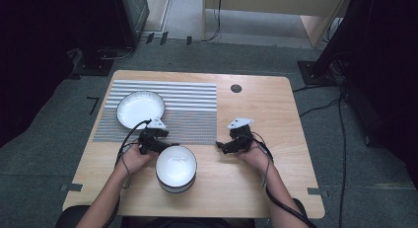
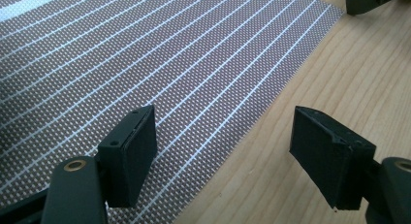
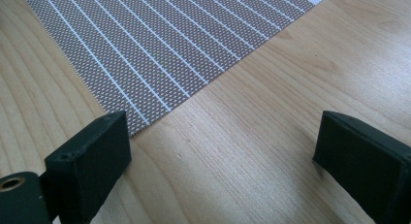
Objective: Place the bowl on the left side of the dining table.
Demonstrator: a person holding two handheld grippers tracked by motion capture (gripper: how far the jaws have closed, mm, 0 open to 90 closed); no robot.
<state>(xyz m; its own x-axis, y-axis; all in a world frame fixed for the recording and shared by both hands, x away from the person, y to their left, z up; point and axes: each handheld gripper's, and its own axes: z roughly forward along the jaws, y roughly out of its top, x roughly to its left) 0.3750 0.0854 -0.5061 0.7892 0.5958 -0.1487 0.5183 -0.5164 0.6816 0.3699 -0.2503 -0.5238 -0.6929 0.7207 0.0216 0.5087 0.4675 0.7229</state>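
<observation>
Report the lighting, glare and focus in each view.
High view: dark room edges, lit pale wooden table, glare whitening the white bowl and white plate. Left gripper view: sharp striped woven placemat, near black pads slightly soft. Right gripper view: even light, crisp wood grain, no glare.

The desk [image 1: 256,119] is light wood with visible grain. The placemat [image 1: 192,114] is grey-brown with thin white stripes. The plate [image 1: 140,108] is white. The bowl [image 1: 176,167] is white inside with a dark rim. Both grippers' jaws are black.
</observation>
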